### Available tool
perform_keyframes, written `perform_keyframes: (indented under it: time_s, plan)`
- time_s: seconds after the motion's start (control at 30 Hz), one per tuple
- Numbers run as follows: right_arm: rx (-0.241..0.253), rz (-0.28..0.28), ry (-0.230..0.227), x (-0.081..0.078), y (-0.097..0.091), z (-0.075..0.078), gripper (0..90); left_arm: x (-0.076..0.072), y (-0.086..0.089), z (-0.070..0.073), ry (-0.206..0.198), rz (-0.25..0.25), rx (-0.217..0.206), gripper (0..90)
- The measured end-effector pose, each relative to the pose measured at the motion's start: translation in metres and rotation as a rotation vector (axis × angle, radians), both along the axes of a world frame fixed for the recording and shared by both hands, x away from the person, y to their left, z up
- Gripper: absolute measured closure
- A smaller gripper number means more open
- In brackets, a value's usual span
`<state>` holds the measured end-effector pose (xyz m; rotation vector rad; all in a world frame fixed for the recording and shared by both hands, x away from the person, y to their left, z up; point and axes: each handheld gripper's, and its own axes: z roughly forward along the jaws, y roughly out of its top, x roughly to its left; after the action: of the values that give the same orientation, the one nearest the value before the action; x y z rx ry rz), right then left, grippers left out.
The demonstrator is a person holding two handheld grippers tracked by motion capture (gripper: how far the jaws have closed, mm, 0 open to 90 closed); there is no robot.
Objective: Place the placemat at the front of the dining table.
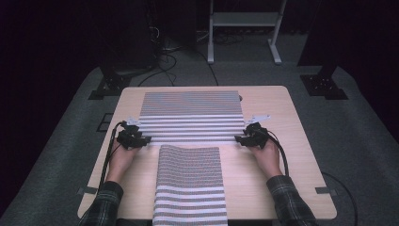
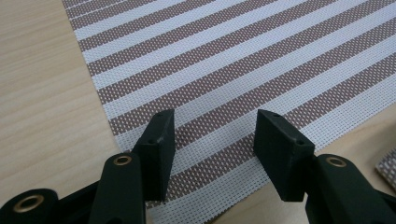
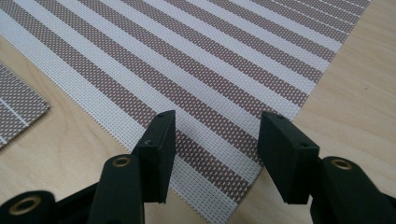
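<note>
1. Two striped woven placemats on the tabletop (image 1: 291,141). Landmark: the far placemat (image 1: 190,115), lying flat across the middle of the tabletop, stripes running side to side.
2. Left gripper (image 1: 141,140) sits at the far placemat's near-left corner. In the left gripper view the left gripper (image 2: 212,140) has its jaws partly apart over that corner, mat below the gap between them, pads not pressing on it. Nothing held.
3. Left hand (image 1: 121,157) just behind that gripper, nearer the person than the far placemat; plaid sleeve (image 1: 106,202) at the near edge.
4. Near placemat (image 1: 189,186) lies just in front of the far placemat's near edge, centred on it, long side running toward the person and overhanging the tabletop's near edge.
5. Right gripper (image 1: 242,139) sits at the far placemat's near-right corner. In the right gripper view the right gripper (image 3: 215,140) has its jaws partly apart over the corner, no clamp on the mat.
6. Right hand (image 1: 267,155) just behind that gripper.
</note>
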<state>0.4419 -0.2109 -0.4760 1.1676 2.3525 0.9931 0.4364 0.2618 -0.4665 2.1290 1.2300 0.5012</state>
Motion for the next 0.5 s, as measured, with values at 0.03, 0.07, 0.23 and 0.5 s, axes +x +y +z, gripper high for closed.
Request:
perform_keyframes:
  time_s: [0.03, 0.07, 0.23, 0.5]
  plan:
    - [0.001, -0.001, -0.001, 0.0, -0.002, 0.0, 46.2, 0.001, -0.002, 0.0, 0.002, -0.001, -0.001, 48.0]
    - [0.0, -0.002, -0.002, 0.001, -0.004, 0.0, 46.2, 0.002, -0.004, 0.0, 0.002, -0.002, 0.001, 48.0]
    - [0.0, -0.025, -0.002, 0.004, -0.012, 0.0, 45.9, 0.009, -0.013, 0.001, 0.008, -0.02, 0.0, 48.4]
    - [-0.005, -0.047, -0.001, 0.009, -0.024, 0.0, 45.8, 0.02, -0.026, 0.001, 0.012, -0.032, 0.003, 49.2]
